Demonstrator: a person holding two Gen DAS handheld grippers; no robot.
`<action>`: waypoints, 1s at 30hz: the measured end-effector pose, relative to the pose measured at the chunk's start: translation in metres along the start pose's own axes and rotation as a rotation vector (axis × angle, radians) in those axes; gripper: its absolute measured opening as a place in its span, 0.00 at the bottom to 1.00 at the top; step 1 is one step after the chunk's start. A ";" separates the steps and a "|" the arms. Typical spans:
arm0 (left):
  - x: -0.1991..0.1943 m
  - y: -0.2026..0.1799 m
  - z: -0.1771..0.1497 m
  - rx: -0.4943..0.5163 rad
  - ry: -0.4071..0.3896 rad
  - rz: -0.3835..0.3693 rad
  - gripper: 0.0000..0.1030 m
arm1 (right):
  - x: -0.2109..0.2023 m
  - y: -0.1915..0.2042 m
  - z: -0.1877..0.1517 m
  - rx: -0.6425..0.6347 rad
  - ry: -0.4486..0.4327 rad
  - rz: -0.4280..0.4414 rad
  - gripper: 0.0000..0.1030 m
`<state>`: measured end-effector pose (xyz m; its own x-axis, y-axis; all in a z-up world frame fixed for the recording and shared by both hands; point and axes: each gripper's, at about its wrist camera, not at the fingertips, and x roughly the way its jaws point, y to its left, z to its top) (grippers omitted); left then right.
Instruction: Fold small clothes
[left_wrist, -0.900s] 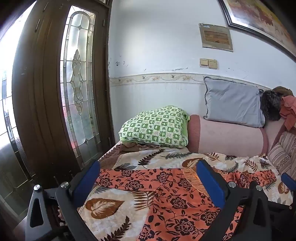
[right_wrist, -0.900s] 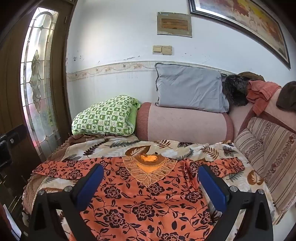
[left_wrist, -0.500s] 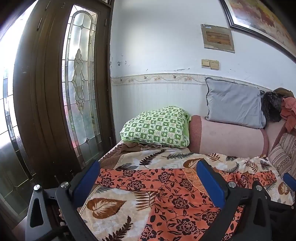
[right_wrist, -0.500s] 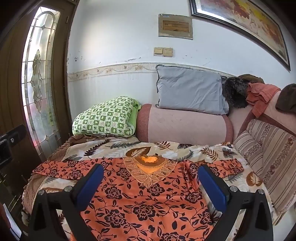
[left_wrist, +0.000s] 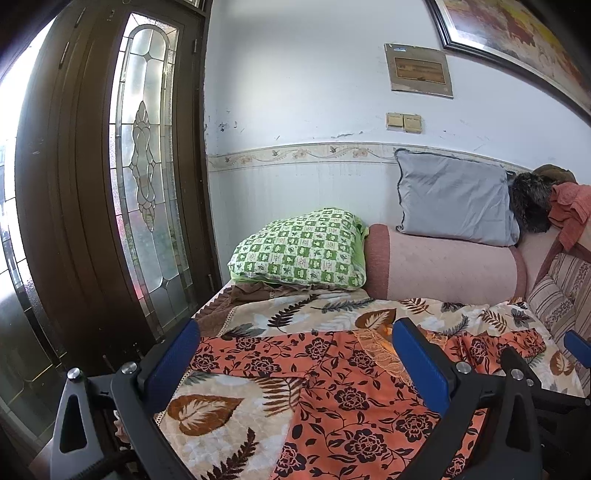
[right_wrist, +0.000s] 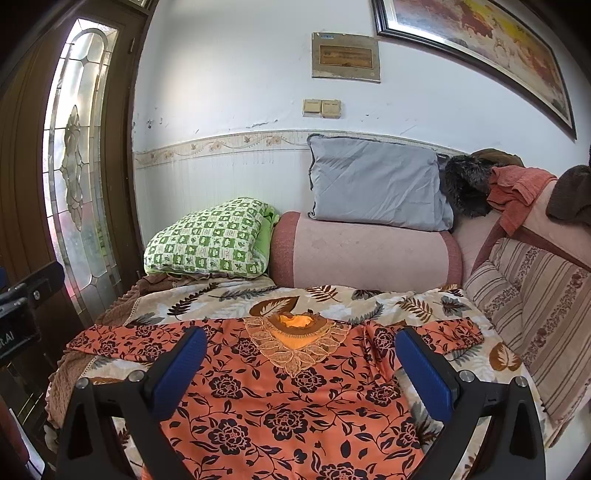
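Garment (right_wrist: 295, 406) — orange, black floral

Bright daylight, sharp, fisheye-warped, dark corners

Orange floral garment (right_wrist: 288, 398) spread flat on bed, apparently unfolded.

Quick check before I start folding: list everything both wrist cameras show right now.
Floral top: one, orange with black flowers, spread flat on the blanket, sleeves out, neckline toward the wall.
Blanket: one, cream with brown leaves, covering the bed.
Checked pillow: one, green and white, far left of the bed.
Bolster: one, pink, along the wall.
Grey pillow: one, on the bolster.
Striped cushion: one, beige, right side.
Door: brown, leaded glass, left.
Painting: one, upper right.
Left gripper: blue pads, open, above the top.
Right gripper: blue pads, open, above the top.
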<state>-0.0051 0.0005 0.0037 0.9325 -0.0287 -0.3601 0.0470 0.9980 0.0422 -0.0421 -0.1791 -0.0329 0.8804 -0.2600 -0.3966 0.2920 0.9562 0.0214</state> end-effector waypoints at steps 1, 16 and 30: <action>0.000 -0.001 0.000 0.002 0.001 -0.001 1.00 | 0.000 -0.001 0.000 0.001 -0.001 0.000 1.00; 0.011 -0.014 -0.003 0.035 0.041 -0.030 1.00 | 0.005 -0.018 -0.004 0.034 0.010 -0.010 1.00; 0.014 -0.022 -0.007 0.049 0.041 -0.030 1.00 | 0.015 -0.026 -0.008 0.041 0.035 -0.006 1.00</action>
<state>0.0047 -0.0213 -0.0090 0.9148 -0.0553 -0.4002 0.0935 0.9927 0.0764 -0.0395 -0.2072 -0.0470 0.8652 -0.2604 -0.4286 0.3130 0.9481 0.0559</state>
